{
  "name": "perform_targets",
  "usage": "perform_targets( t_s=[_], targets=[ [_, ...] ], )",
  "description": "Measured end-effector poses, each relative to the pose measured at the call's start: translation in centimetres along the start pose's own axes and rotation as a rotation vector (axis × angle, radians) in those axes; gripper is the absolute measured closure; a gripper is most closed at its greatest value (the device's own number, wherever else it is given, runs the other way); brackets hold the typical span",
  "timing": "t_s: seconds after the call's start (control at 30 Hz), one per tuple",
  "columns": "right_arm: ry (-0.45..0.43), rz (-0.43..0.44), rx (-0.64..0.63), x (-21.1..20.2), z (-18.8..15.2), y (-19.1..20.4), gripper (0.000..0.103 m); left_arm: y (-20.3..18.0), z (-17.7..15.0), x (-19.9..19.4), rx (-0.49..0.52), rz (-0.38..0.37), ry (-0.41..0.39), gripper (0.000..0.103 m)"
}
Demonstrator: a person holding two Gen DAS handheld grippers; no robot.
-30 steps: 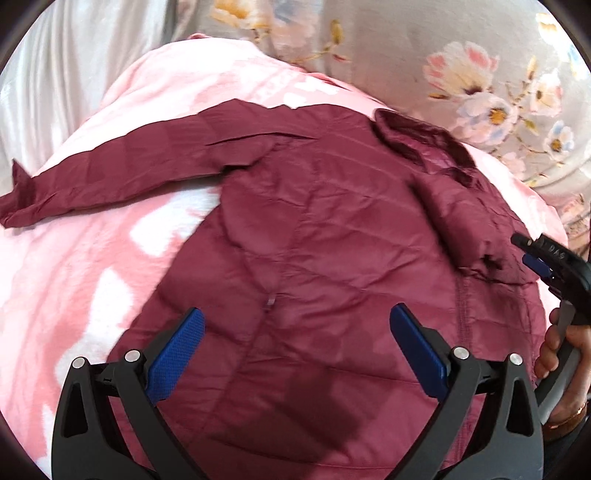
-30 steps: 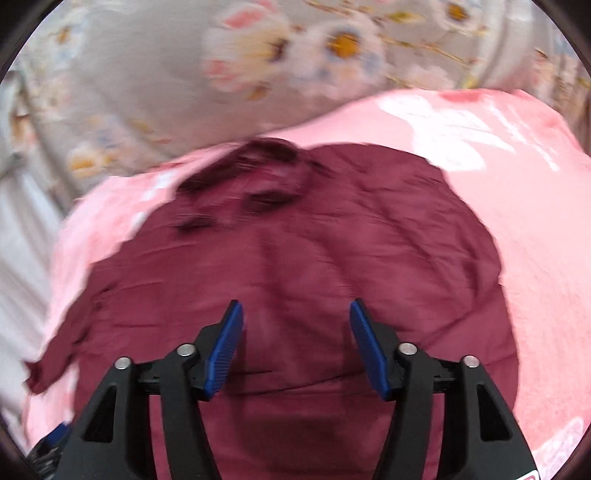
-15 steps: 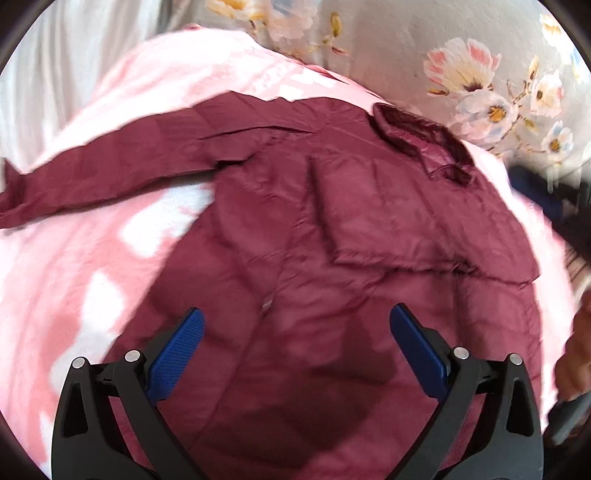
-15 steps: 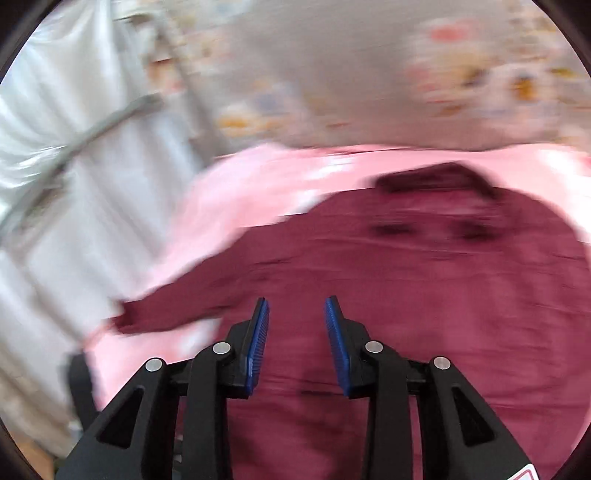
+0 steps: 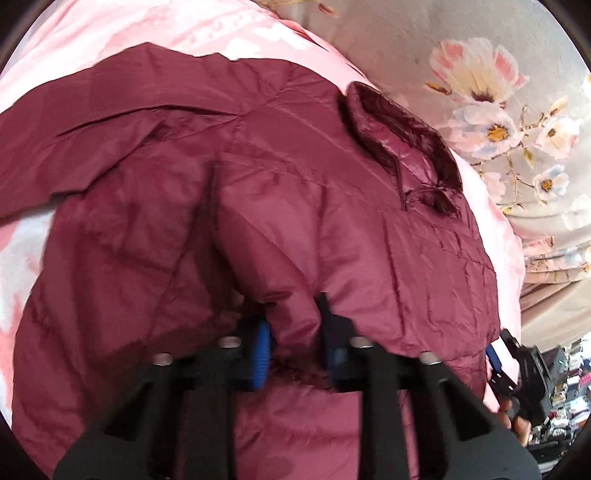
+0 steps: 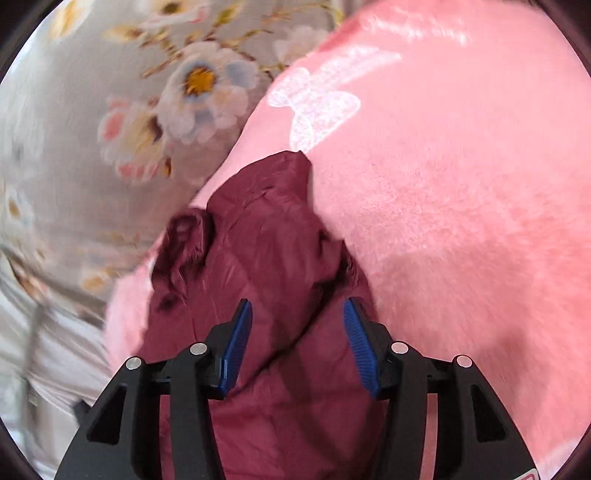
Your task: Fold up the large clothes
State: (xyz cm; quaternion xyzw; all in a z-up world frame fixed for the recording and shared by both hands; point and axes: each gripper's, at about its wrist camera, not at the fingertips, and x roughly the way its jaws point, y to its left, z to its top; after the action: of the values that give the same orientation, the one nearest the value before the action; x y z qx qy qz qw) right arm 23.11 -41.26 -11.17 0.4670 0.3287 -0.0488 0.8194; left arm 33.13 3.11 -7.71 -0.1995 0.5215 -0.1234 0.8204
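A maroon quilted jacket [image 5: 332, 221] lies front up on a pink blanket [image 5: 221, 26], its collar [image 5: 406, 140] towards the far right. One sleeve stretches away to the left. My left gripper [image 5: 295, 347] is closing, and its blue pads pinch a raised fold of the jacket's front. In the right wrist view my right gripper [image 6: 297, 347] hovers over the jacket's edge [image 6: 266, 240] near the collar. Its jaws are opening, the fabric lies under them, and the pads do not press it. The right gripper [image 5: 506, 365] also shows at the left view's right edge, held by a hand.
The pink plush blanket [image 6: 443, 184] with white butterfly prints spreads to the right of the jacket. Grey cloth printed with flowers [image 5: 480, 92] rises behind the collar side. A cluttered corner of the room [image 5: 561, 387] shows at the far right.
The left gripper moved in towards the collar and went from wide open to pinching a fold. The right view swung from over the jacket's middle to its edge. A sleeve came to lie across the front.
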Motion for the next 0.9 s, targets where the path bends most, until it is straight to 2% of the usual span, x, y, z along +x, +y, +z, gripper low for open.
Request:
perform_targets(
  t_s=[0.03,0.13,0.17,0.2,0.27,0.3,0.37,0.43,0.5,0.63,0.7,0.77,0.8,0.87,0.9],
  targets=[
    [-0.008,0.005,0.015,0.1,0.3,-0.5,0.051,-0.4,0.4,-0.1,0.011,0.016,-0.014,0.091],
    [-0.015,0.001,0.048,1.3,1.5,-0.5,0.052,-1.6,1.6,-1.5,0.050,0.065,-0.102,0.094],
    [-0.019,0.007,0.045,1.3,1.6,-0.3,0.066,-2.0,2.1,-2.0,0.064,0.073,-0.130,0.094],
    [-0.033,0.010,0.023,1.1,1.7,0.1,0.096,-2.3,2.4,-2.4,0.076,0.084,-0.154,0.094],
    [-0.116,0.038,-0.076,-0.7,1.5,2.0,0.101,-2.7,2.7,-2.7,0.111,0.123,-0.197,0.094],
    [-0.179,0.032,-0.148,-2.0,1.1,3.1,0.103,-2.6,2.6,-2.2,0.128,0.158,-0.202,0.094],
    [-0.209,-0.064,-0.220,-2.2,0.6,3.9,0.103,-2.1,1.9,-0.6,0.147,0.215,-0.188,0.094],
    [-0.131,-0.185,-0.232,0.0,0.4,3.2,0.103,-1.1,1.2,1.8,0.147,0.237,-0.134,0.094],
    [-0.046,-0.255,-0.242,2.2,0.1,2.1,0.103,-1.0,0.4,2.3,0.174,0.251,-0.167,0.094],
    [-0.064,-0.331,-0.319,2.2,-0.4,3.1,0.103,-2.3,-0.8,2.6,0.261,0.332,-0.224,0.092],
    [-0.071,-0.375,-0.333,2.1,-0.7,3.7,0.103,-2.4,-1.0,2.6,0.276,0.349,-0.237,0.092],
    [-0.119,-0.427,-0.320,0.7,-1.0,4.4,0.102,-2.4,-1.2,2.5,0.281,0.352,-0.247,0.092],
    [-0.174,-0.441,-0.307,-0.5,-1.2,5.3,0.094,-2.4,-1.3,2.5,0.281,0.349,-0.250,0.092],
    [-0.240,-0.401,-0.325,-2.3,-2.2,7.0,0.092,-2.3,-1.2,2.5,0.275,0.341,-0.254,0.091],
    [-0.241,-0.354,-0.376,-2.7,-3.1,9.0,0.092,-2.2,-1.3,2.4,0.272,0.339,-0.255,0.091]
  ],
)
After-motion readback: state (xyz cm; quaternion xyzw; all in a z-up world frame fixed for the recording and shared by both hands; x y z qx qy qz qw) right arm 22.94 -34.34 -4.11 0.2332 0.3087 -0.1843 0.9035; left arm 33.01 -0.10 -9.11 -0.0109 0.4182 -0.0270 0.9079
